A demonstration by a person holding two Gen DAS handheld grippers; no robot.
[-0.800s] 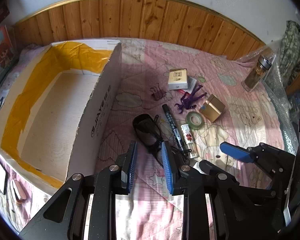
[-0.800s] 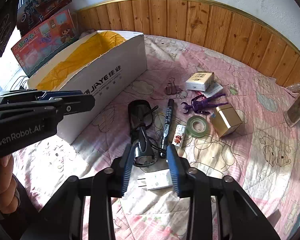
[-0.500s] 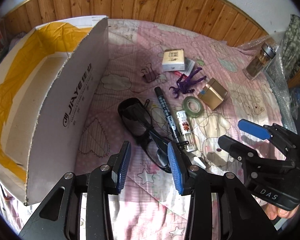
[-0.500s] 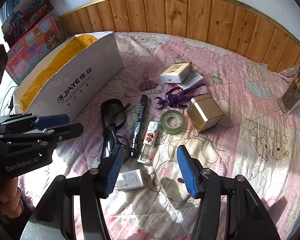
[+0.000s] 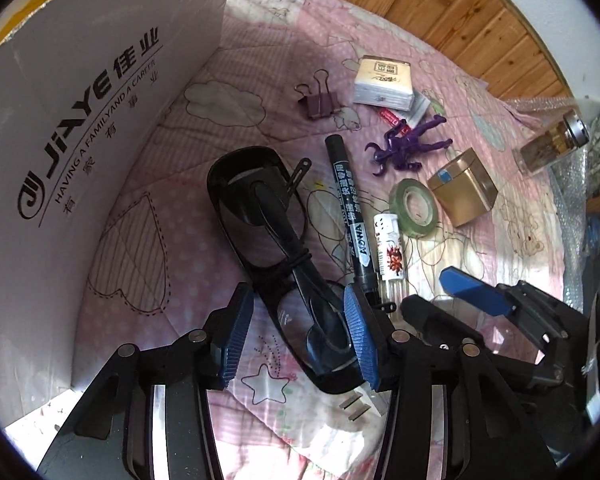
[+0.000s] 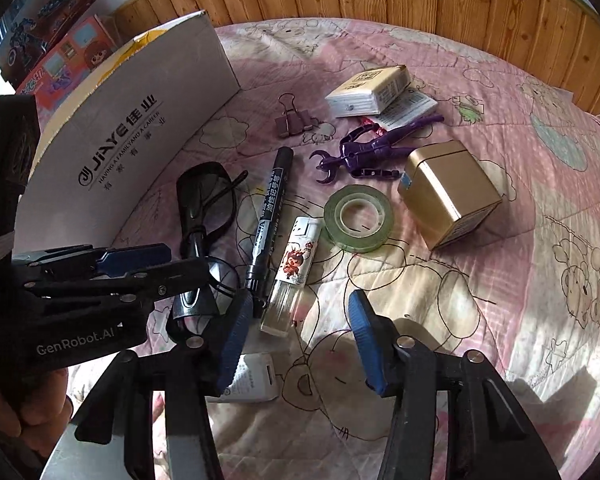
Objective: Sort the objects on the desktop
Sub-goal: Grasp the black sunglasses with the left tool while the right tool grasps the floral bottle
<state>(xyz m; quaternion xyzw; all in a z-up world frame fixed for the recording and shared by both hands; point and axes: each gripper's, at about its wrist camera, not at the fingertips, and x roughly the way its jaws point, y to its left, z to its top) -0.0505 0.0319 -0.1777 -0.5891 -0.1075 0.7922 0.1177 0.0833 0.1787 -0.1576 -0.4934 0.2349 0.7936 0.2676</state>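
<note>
Black glasses (image 5: pixel 260 216) lie folded on the pink quilt, and their near lens sits between the fingers of my left gripper (image 5: pixel 298 336). That gripper is open: the right pad is at the frame's edge and the left pad stands clear of it. My right gripper (image 6: pixel 300 340) is open over bare quilt, with a white charger plug (image 6: pixel 252 376) under its left finger. Beyond lie a black marker (image 6: pixel 270 208), a small cartoon-printed tube (image 6: pixel 296 260), a green tape roll (image 6: pixel 358 216), a gold tin (image 6: pixel 448 192), a purple toy scorpion (image 6: pixel 364 148) and a binder clip (image 6: pixel 292 122).
A big white cardboard box (image 5: pixel 80 140) with yellow tape inside stands close on the left. A pale paper pack (image 5: pixel 384 76) lies at the back. A glass bottle (image 5: pixel 552 146) stands at the right, near bubble wrap. Wooden panelling rims the far side.
My left gripper has swung from the box over to the glasses and come down around their near lens. My right gripper has widened and shifted right, off the charger plug.
</note>
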